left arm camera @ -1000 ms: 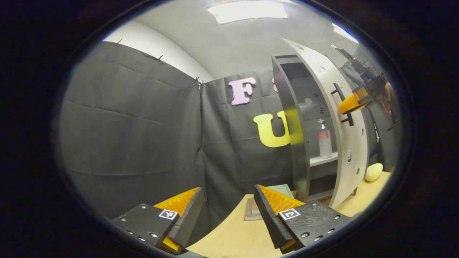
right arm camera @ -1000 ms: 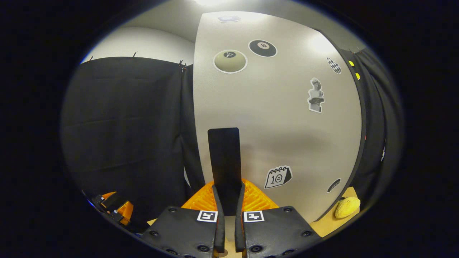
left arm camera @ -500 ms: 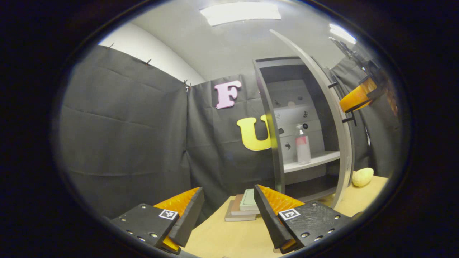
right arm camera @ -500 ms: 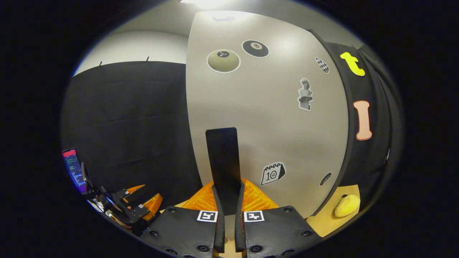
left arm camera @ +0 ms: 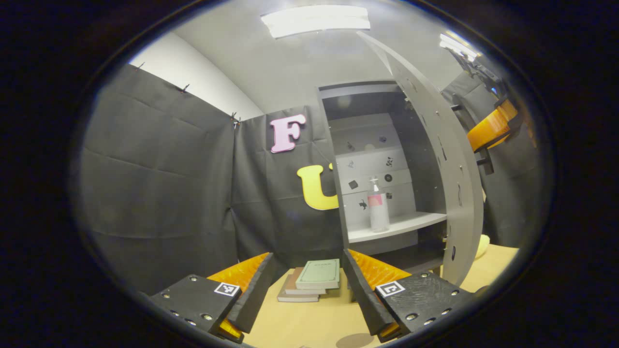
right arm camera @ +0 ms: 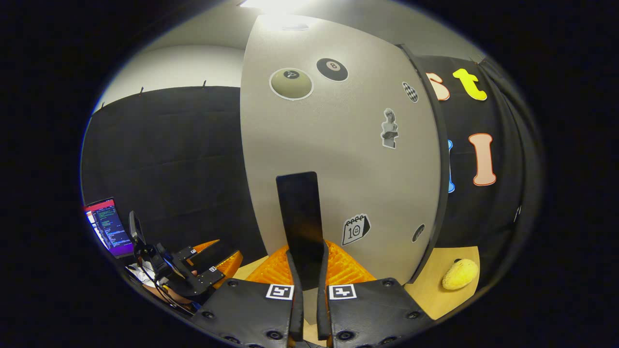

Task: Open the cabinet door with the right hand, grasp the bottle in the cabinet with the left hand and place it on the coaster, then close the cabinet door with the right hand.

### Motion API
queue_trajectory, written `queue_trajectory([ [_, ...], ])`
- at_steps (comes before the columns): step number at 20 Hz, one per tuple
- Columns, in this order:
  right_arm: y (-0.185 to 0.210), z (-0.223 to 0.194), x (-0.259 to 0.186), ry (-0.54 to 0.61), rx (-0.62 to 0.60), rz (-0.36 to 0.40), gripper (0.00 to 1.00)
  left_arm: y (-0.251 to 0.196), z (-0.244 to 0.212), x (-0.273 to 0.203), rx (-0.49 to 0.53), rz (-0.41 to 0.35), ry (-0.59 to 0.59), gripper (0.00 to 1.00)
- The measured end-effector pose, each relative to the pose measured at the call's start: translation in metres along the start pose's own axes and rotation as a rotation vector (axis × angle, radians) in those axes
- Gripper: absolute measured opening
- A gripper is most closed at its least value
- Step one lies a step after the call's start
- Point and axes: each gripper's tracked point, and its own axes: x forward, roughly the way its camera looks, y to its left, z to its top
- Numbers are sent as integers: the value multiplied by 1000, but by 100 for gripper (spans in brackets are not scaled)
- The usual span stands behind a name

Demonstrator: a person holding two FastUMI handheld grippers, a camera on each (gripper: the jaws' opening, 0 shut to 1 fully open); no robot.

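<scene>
Standing upright on the cabinet shelf (left arm camera: 411, 223), the bottle (left arm camera: 378, 205) lies ahead-right of the wide-open left gripper (left arm camera: 309, 285), while the right gripper (right arm camera: 306, 285) clamps the door handle (right arm camera: 300, 212).

Bottle (left arm camera: 378, 205) on cabinet shelf (left arm camera: 401, 225), books (left arm camera: 309, 281) on table (left arm camera: 309, 321) before cabinet (left arm camera: 360, 96), door (left arm camera: 447, 159) at right

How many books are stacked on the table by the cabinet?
3 show: a green-covered book on top, a brown one under it and a grey one at the bottom; the left gripper's finger may hide more.
</scene>
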Motion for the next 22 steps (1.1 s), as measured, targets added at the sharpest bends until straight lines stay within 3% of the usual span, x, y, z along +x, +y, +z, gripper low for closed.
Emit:
queue_trajectory([
  [10,-13,0,-10,-25,11,-7,10,-68,1,4,-11,-53,12,89],
  [12,-17,0,-13,-32,11,-24,12,-79,2,5,-15,-58,10,84],
  [22,-50,4,-24,-91,-13,-170,12,-142,16,-3,-17,-89,-8,86],
])
